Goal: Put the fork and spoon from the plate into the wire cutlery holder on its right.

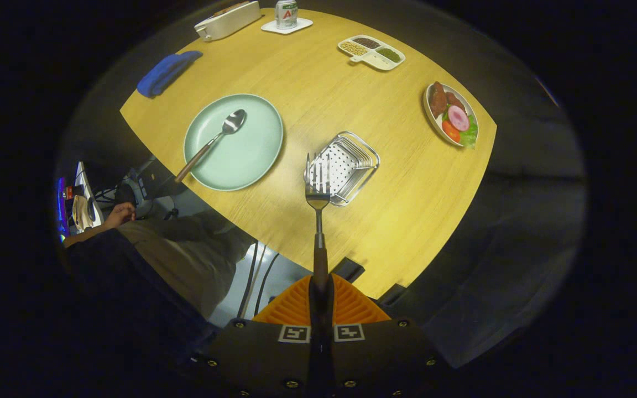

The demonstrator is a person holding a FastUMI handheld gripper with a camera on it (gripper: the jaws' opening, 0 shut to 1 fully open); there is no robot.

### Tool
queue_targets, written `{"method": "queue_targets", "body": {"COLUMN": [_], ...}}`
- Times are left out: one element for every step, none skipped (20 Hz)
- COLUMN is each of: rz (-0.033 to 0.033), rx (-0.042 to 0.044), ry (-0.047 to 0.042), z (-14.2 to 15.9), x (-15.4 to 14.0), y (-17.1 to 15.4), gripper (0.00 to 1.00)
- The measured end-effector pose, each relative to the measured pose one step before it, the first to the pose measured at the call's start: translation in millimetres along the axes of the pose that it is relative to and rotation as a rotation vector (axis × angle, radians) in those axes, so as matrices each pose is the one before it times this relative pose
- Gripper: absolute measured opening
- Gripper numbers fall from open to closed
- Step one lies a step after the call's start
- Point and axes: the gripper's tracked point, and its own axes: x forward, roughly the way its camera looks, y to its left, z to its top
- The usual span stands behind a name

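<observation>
Tool: the tool (321, 301) hangs high above the worktop (385, 182), fingers closed on the fork (317, 193) handle, tines pointing to 12 o'clock.
Fork: tines overlap the wire cutlery holder (346, 166) in view.
Spoon: the spoon (216, 138) lies on the plate (241, 160), at 9 o'clock of the holder.

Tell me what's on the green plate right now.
Only the spoon lies on the plate, handle past the rim. The tool holds the fork over the holder.
</observation>
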Motion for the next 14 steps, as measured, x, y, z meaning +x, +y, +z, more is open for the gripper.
{"method": "queue_targets", "body": {"rz": [0.00422,0.00878,0.00169,0.00005,0.00929,0.01163,0.00562,0.00036,-0.00165,-0.00054,-0.00013,0.00051,-0.00005,-0.00255], "rx": [0.00305,0.01051,0.00466,-0.00394,0.00224,0.00552,-0.00127,-0.00593,-0.00144,0.00216,-0.00151,-0.00473,-0.00661,-0.00228], "ry": [0.01339,0.00196,0.00401,0.01057,0.01492,0.02212,0.02023,0.02071,0.01592,0.01859,0.01636,0.01870,0.01815,0.01968], "z": [2.24,4.18,4.52,1.60,3.02,0.88,2.17,1.87,4.90,5.11,4.55,4.92,7.41,4.34], "x": [1.06,2.57,3.25,3.01,3.62,3.12,3.94,4.38,3.51,4.64,4.30,4.20,3.07,3.03], "y": [-3.01,-1.15,-2.40,-2.05,0.07,0.37,-1.34,-1.74,-2.64,-1.67,-1.88,-0.76,0.18,-0.77], "gripper": [0.01,0.01,0.02,0.01,0.01,0.01,0.01,0.01,0.01,0.01,0.01,0.01,0.01,0.01]}}
